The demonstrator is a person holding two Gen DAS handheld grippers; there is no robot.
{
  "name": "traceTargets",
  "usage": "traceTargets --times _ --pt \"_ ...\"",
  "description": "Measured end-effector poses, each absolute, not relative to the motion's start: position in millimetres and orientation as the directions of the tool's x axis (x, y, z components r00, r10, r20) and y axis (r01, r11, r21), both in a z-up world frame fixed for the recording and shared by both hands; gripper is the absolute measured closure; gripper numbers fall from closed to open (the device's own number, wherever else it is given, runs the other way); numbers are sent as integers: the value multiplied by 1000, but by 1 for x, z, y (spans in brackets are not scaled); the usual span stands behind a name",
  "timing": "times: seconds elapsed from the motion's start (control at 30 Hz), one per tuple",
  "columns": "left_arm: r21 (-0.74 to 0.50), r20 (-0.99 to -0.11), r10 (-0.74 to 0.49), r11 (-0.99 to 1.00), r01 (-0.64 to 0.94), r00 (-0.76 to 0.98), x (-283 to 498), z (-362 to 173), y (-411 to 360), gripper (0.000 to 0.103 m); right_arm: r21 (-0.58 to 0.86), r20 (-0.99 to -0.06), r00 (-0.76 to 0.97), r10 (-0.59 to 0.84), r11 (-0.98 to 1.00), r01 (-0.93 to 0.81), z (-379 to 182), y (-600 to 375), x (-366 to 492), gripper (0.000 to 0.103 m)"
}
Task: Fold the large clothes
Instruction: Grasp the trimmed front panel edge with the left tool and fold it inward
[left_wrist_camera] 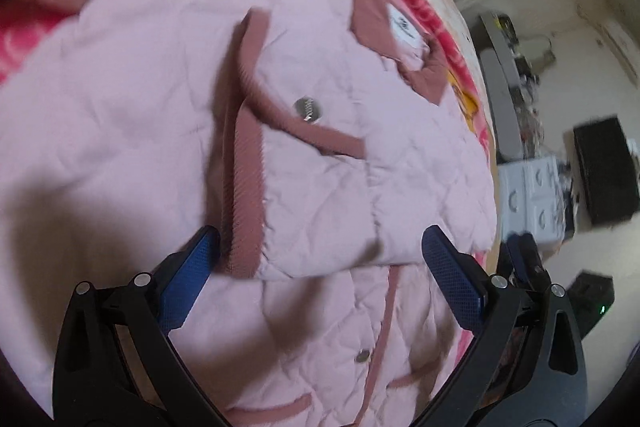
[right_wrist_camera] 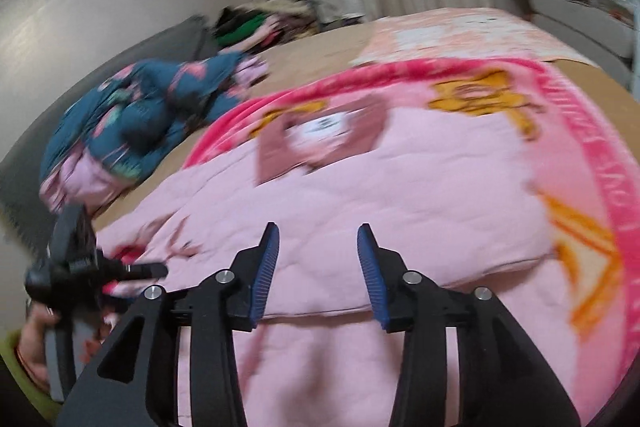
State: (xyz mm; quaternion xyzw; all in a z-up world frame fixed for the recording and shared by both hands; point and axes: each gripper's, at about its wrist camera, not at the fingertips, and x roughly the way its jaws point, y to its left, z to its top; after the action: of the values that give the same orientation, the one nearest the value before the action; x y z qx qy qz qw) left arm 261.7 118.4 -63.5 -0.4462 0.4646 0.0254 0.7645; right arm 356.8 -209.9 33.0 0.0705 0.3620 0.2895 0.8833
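One pink quilted jacket [left_wrist_camera: 328,167] lies on pink blanket [right_wrist_camera: 580,131], partly folded. Soft, padded, bulky: expect it to slump; grab thick ribbed trim [left_wrist_camera: 244,195] or hem. Your left gripper [left_wrist_camera: 320,267] spread wide, empty; right gripper [right_wrist_camera: 318,263] apart, empty, both above jacket.

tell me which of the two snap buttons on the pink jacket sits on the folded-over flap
The upper snap button, beside the ribbed trim on the folded flap of the pink quilted jacket. The lower snap button sits on the layer beneath.
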Motion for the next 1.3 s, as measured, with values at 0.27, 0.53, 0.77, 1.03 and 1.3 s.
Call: traceTargets --times 0.27,0.53,0.77,1.03,1.3 --pt "-550 -779 -214 684 -479 589 277 -60 103 20 402 -583 630 514 856 -326 35 -264 376 59" --pt "-512 -737 -177 776 -367 653 284 -37 101 83 373 -573 677 461 883 -286 44 -281 377 59" --pt "-465 -638 -123 848 -254 760 302 49 115 89 384 -549 722 421 894 -229 53 -315 383 59" --pt "-327 -587 -45 927 -185 809 293 80 125 89 432 -548 716 432 879 -200 48 -327 392 59" --pt "-296 -696 -25 921 -254 718 287 -1 141 88 316 -612 659 438 899 -304 30 -265 397 59"
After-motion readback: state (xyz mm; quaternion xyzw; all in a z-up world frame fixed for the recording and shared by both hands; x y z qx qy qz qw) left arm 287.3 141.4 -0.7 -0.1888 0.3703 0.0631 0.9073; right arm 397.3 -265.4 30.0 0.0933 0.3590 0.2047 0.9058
